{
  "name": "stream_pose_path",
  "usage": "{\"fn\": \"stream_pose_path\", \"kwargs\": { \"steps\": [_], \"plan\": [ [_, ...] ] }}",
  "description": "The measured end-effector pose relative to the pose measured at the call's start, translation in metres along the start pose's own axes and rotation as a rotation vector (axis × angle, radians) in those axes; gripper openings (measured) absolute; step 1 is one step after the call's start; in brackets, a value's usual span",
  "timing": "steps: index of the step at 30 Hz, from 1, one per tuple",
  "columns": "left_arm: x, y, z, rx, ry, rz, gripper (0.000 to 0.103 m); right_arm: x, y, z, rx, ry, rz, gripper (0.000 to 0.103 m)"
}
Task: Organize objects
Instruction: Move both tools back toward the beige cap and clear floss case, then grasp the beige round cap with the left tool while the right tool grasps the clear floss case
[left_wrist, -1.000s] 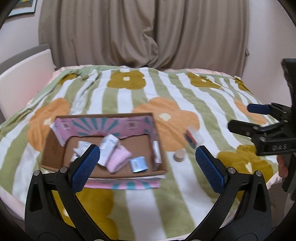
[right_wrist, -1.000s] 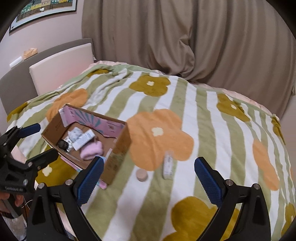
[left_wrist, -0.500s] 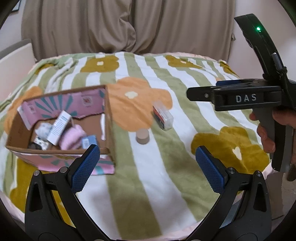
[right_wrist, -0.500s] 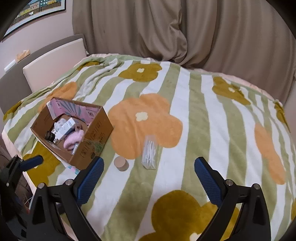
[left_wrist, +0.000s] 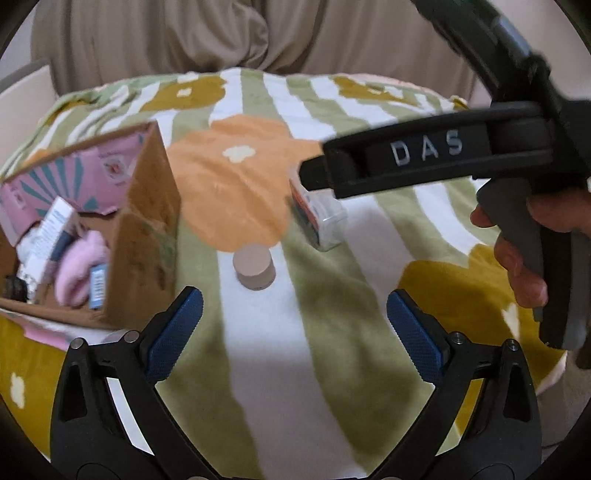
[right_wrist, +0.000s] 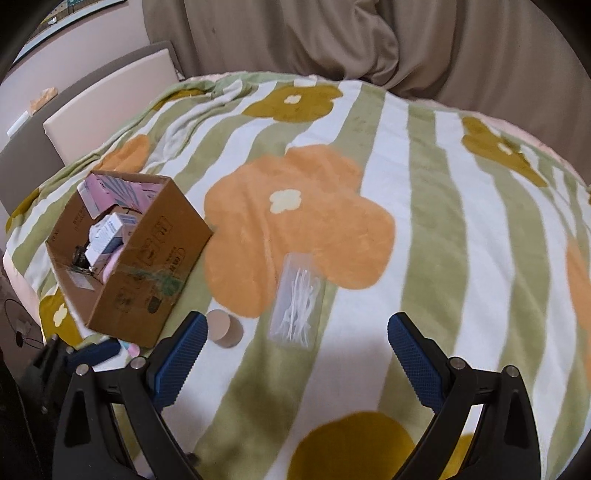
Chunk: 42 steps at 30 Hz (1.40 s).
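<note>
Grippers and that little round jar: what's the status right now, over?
Left gripper and right gripper open, empty. Round jar and clear case lie loose on blanket, beside the cardboard box. Nothing blocking.

Left gripper (left_wrist: 293, 323) swung right, nearer jar (left_wrist: 254, 269); right gripper (right_wrist: 295, 349) advanced.

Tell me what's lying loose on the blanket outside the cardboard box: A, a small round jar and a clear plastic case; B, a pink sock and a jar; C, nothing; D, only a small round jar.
A: the small round jar and the clear plastic case both lie on the blanket, right of the cardboard box.
</note>
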<state>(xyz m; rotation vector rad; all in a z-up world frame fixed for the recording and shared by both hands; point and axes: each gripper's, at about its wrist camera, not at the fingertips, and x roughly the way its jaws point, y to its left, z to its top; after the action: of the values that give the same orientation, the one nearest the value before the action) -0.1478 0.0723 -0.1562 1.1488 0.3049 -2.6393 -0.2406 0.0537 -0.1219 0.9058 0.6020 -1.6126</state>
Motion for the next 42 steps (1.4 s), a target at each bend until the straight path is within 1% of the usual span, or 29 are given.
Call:
{"fn": "stream_pose_path", "kwargs": {
  "steps": [4, 7, 9, 12, 15, 17, 18, 19, 21, 28, 30, 33, 35, 37, 39, 40, 41, 42],
  "plan": [
    [0.03, 0.0, 0.002, -0.016, 0.023, 0.032, 0.097, 0.025, -0.002, 0.011, -0.015, 0.043, 0.021, 0.094],
    [0.038, -0.005, 0.002, 0.0, 0.017, 0.052, 0.096, 0.039, -0.003, 0.014, -0.038, 0.073, 0.018, 0.091],
    [0.045, -0.009, 0.001, -0.003, 0.021, 0.06, 0.091, 0.048, -0.004, 0.015, -0.053, 0.092, 0.019, 0.088],
    [0.053, -0.009, 0.002, -0.054, 0.016, 0.091, 0.091, 0.057, -0.008, 0.015, -0.066, 0.109, 0.018, 0.083],
    [0.06, -0.003, 0.006, -0.115, 0.006, 0.126, 0.091, 0.062, -0.012, 0.013, -0.071, 0.126, 0.021, 0.076],
    [0.061, 0.005, 0.009, -0.147, -0.003, 0.145, 0.089, 0.064, -0.014, 0.013, -0.073, 0.137, 0.022, 0.075],
    [0.061, 0.009, 0.01, -0.158, -0.007, 0.15, 0.085, 0.065, -0.015, 0.013, -0.074, 0.143, 0.022, 0.074],
    [0.062, 0.012, 0.011, -0.17, -0.009, 0.152, 0.082, 0.067, -0.015, 0.014, -0.079, 0.148, 0.022, 0.073],
    [0.065, 0.019, 0.013, -0.202, -0.004, 0.147, 0.075, 0.069, -0.014, 0.015, -0.084, 0.153, 0.014, 0.068],
    [0.08, 0.023, 0.012, -0.232, 0.019, 0.164, 0.066, 0.073, -0.019, 0.017, -0.063, 0.154, 0.026, 0.061],
    [0.085, 0.028, 0.013, -0.247, 0.027, 0.166, 0.057, 0.074, -0.02, 0.018, -0.061, 0.157, 0.024, 0.058],
    [0.091, 0.037, 0.011, -0.283, 0.044, 0.164, 0.048, 0.076, -0.022, 0.016, -0.054, 0.159, 0.024, 0.058],
    [0.09, 0.039, 0.009, -0.293, 0.041, 0.162, 0.043, 0.078, -0.024, 0.014, -0.042, 0.162, 0.029, 0.057],
    [0.086, 0.037, 0.006, -0.289, 0.036, 0.157, 0.037, 0.08, -0.025, 0.012, -0.038, 0.167, 0.03, 0.054],
    [0.086, 0.036, 0.006, -0.279, 0.038, 0.148, 0.032, 0.083, -0.026, 0.01, -0.033, 0.176, 0.028, 0.046],
    [0.086, 0.034, 0.007, -0.277, 0.038, 0.148, 0.032, 0.085, -0.026, 0.009, -0.029, 0.183, 0.03, 0.043],
    [0.086, 0.033, 0.008, -0.272, 0.039, 0.145, 0.031, 0.086, -0.026, 0.008, -0.026, 0.186, 0.032, 0.037],
    [0.087, 0.032, 0.009, -0.27, 0.041, 0.142, 0.031, 0.086, -0.027, 0.008, -0.022, 0.187, 0.033, 0.034]
  ]
}}
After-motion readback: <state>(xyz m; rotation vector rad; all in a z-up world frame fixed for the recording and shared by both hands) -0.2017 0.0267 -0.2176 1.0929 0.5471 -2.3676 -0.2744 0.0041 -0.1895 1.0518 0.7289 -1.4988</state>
